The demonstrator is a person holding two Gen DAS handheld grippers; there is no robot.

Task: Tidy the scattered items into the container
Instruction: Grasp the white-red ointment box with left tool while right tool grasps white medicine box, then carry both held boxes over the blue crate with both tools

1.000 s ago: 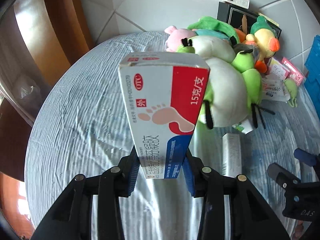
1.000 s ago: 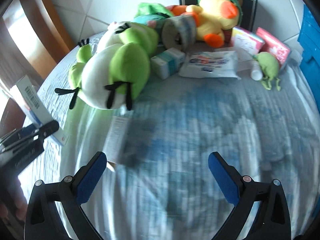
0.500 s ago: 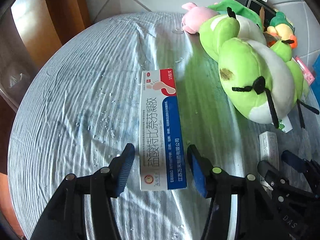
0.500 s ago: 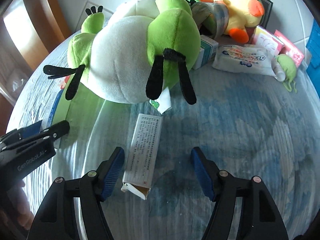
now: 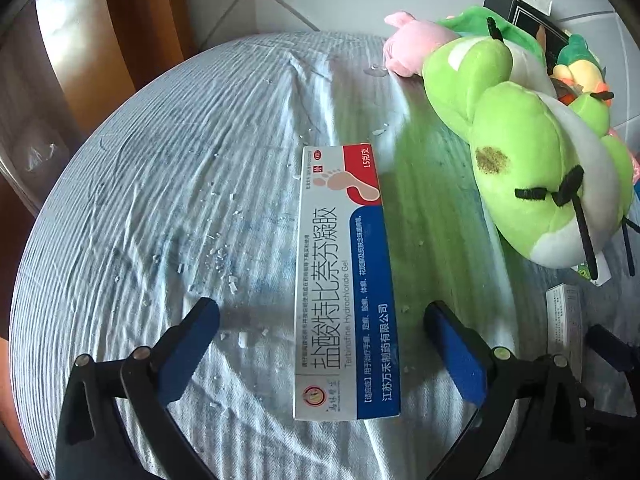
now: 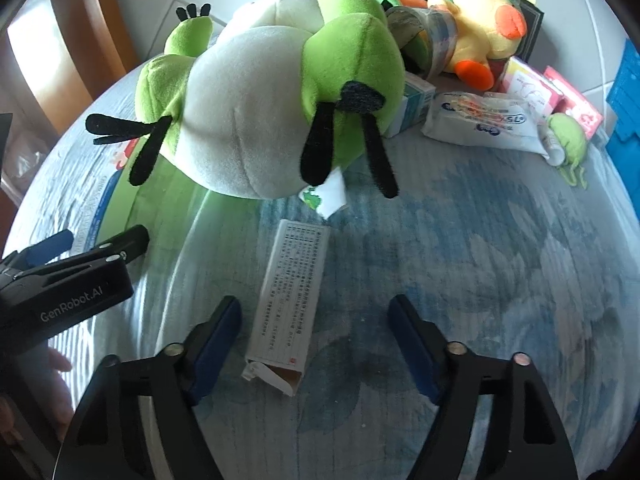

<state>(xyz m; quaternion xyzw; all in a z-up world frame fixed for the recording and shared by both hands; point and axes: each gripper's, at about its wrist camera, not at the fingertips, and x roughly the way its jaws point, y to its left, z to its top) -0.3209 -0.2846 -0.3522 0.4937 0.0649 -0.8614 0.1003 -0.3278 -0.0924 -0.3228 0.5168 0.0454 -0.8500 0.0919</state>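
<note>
Lying flat on the striped cloth (image 5: 168, 184) beside the green plush frog (image 5: 532, 184), the ointment box (image 5: 344, 280) is straddled untouched by the opening left gripper (image 5: 322, 344); the right gripper (image 6: 316, 340) is being closed around the white carton (image 6: 290, 300), seemingly for lifting; no container is identifiable.

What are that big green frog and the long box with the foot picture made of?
The green frog looks like soft plush fabric: fuzzy nap, stitched seams, rounded stuffed shape. The foot-picture box looks like thin printed cardboard with a slightly glossy finish: crisp folded edges and flat panels.
</note>
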